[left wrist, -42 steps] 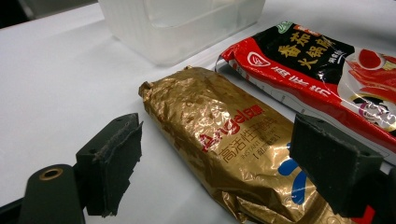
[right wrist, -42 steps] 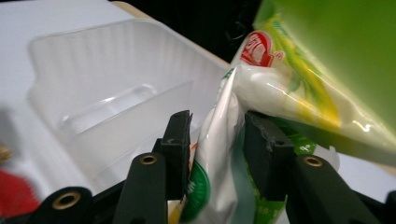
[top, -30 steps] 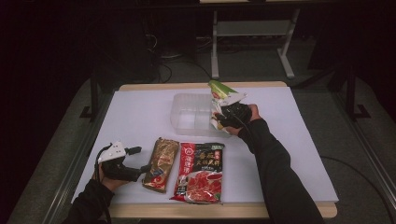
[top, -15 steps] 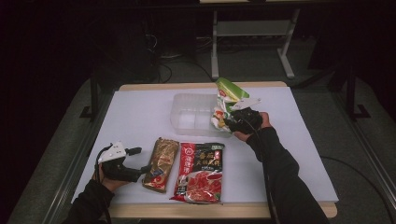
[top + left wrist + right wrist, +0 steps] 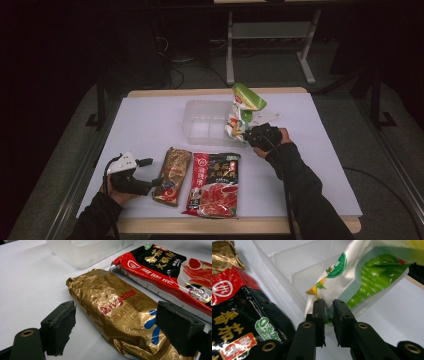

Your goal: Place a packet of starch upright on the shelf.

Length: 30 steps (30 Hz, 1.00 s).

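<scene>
Over the clear divided bin (image 5: 205,125) near the table's far edge, your right gripper (image 5: 328,305) pinches the green-and-white pouch (image 5: 243,111), not yet in, while your left gripper (image 5: 115,322), jaws apart, straddles the gold yeast packet (image 5: 117,315); the red hotpot-base packet (image 5: 214,182) waits near the front edge.

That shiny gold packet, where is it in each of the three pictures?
High view: the gold packet lies at lower centre-left, beside the left tongs.
Left gripper view: it runs from centre to the bottom edge, between the open jaws.
Right gripper view: just its crinkled end, top left corner.
Shared landmark: the red and black packet lying next to it, and.
</scene>
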Motion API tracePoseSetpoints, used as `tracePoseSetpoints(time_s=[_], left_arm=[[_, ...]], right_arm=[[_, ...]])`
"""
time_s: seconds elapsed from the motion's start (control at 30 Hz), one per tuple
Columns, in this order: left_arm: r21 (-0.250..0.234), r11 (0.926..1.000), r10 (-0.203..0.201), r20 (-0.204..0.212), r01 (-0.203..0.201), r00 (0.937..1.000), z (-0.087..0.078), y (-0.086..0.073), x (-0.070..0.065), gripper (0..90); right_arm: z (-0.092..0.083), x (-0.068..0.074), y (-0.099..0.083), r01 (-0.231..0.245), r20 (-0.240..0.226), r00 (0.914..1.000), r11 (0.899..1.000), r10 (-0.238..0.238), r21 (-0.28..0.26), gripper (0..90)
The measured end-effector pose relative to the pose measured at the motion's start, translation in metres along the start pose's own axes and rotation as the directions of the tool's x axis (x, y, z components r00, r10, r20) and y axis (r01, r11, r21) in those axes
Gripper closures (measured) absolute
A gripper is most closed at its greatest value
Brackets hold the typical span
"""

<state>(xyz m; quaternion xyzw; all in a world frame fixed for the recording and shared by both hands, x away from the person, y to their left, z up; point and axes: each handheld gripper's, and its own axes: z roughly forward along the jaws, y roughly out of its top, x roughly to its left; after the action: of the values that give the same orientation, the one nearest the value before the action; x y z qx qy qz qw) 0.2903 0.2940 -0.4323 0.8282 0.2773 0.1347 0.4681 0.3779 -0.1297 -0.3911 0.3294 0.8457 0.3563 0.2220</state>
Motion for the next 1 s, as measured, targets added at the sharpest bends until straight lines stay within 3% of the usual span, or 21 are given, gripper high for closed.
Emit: tracePoseSetpoints(time_s=[0.2, 0.33, 0.47, 0.77, 0.87, 1.0], left_arm=[[-0.003, 1.0, -0.002, -0.001, 0.002, 1.0, 0.0, 0.0, 0.0, 16.6], [-0.004, 1.0, -0.008, -0.001, 0.008, 1.0, 0.0, 0.0, 0.0, 16.6], [-0.002, 1.0, -0.002, 0.001, 0.002, 1.0, 0.001, 0.0, 0.0, 16.6], [-0.017, 0.9997, -0.014, 0.022, 0.015, 0.9996, 0.0, 0.001, -0.001, 16.6], [-0.03, 0.9994, -0.013, 0.045, 0.014, 0.9989, -0.001, 0.002, -0.004, 23.2], [-0.025, 0.9995, -0.017, 0.046, 0.018, 0.9988, 0.0, 0.003, -0.004, 20.7]], right_arm=[[0.015, 0.007, 0.007, 0.049, 0.063, 0.9966, 0.997, -0.053, 0.054, 81.4], [0.023, 0.004, 0.008, 0.027, 0.065, 0.9974, 0.997, -0.032, 0.066, 83.4], [0.031, 0.003, 0.008, 0.036, 0.091, 0.9949, 0.995, -0.044, 0.09, 85.0], [0.037, 0.004, 0.006, 0.052, 0.103, 0.9927, 0.994, -0.062, 0.093, 85.2], [0.036, 0.005, 0.004, 0.063, 0.098, 0.9925, 0.993, -0.072, 0.098, 84.9], [0.034, 0.007, 0.001, 0.066, 0.112, 0.991, 0.995, -0.074, 0.071, 83.0]])
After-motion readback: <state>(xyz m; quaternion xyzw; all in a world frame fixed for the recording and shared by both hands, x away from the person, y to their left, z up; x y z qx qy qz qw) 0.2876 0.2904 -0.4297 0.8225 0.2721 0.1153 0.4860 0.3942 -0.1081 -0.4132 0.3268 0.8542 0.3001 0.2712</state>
